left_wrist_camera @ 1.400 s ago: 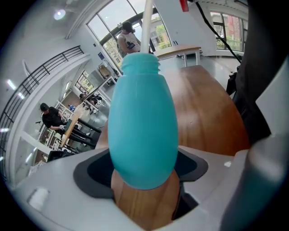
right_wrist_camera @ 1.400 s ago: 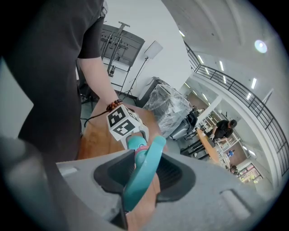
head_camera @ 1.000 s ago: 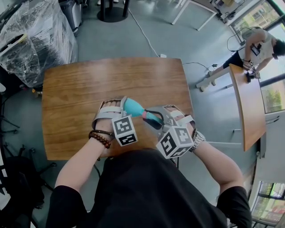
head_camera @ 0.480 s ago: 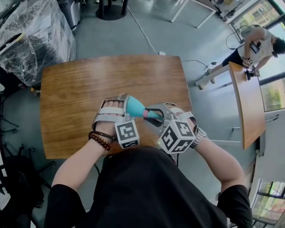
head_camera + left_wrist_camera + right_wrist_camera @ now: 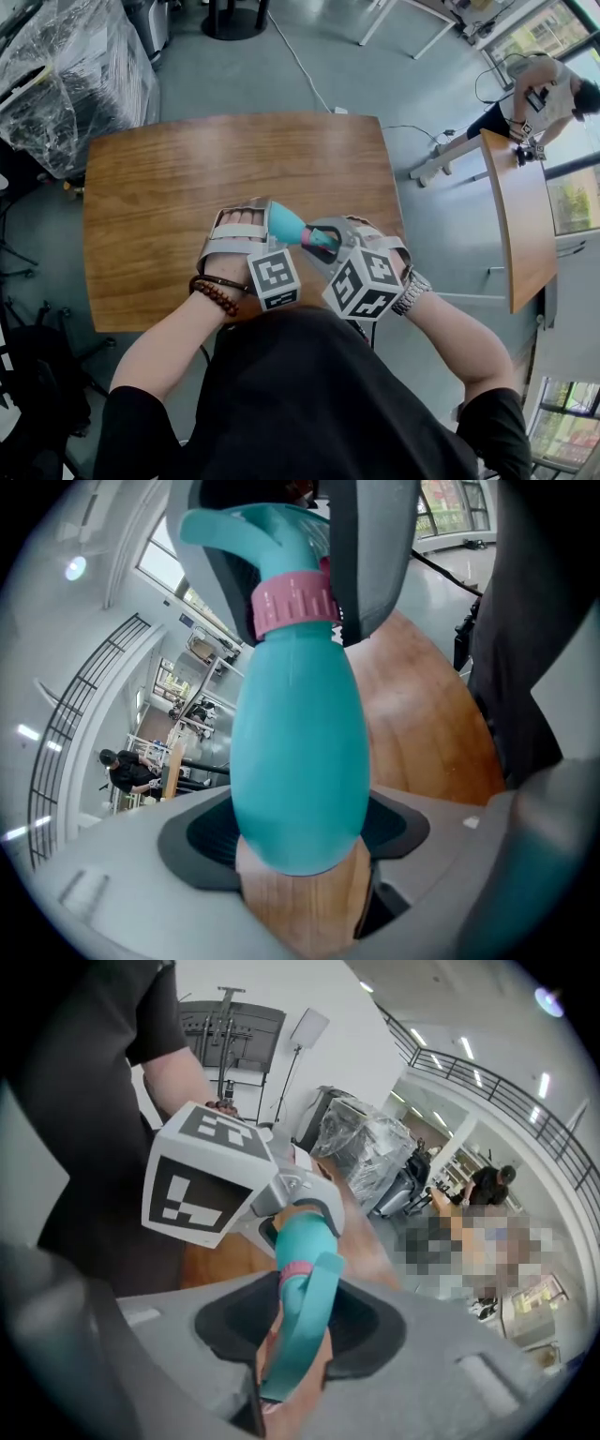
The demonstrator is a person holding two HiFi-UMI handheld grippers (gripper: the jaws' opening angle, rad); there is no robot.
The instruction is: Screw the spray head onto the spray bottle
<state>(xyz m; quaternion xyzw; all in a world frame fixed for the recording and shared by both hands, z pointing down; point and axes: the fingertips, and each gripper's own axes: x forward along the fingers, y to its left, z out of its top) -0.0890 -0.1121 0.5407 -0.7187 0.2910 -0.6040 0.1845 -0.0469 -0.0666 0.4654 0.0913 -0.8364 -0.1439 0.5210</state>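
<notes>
table (image 5: 169,187): brown wood with rounded corners, on a grey floor; the landmark for every place below.
person (image 5: 309,403): black short-sleeved top, at the table's near edge, both forearms reaching over that edge.
wrapped bundle (image 5: 66,75): under clear plastic, on the floor off the table's far left corner.
second table (image 5: 520,216): same wood, well apart from the table on its right side.
left gripper (image 5: 298,850): over the table's near edge, left of the middle; jaws set wide, dark pads clamped on both sides of the spray bottle's broad end.
right gripper (image 5: 295,1354): over the table's near edge, just right of the left gripper; jaws at a middling gap, closed on the spray head.
spray bottle (image 5: 300,752): teal and pear-shaped, held up off the table above its near edge, lying roughly level between the two grippers, neck toward the right gripper.
spray head (image 5: 305,1321): teal, at the bottle's neck, above the table's near edge.
collar (image 5: 295,602): pink and ribbed, sitting against the bottle's neck; how far it is threaded on cannot be told.
</notes>
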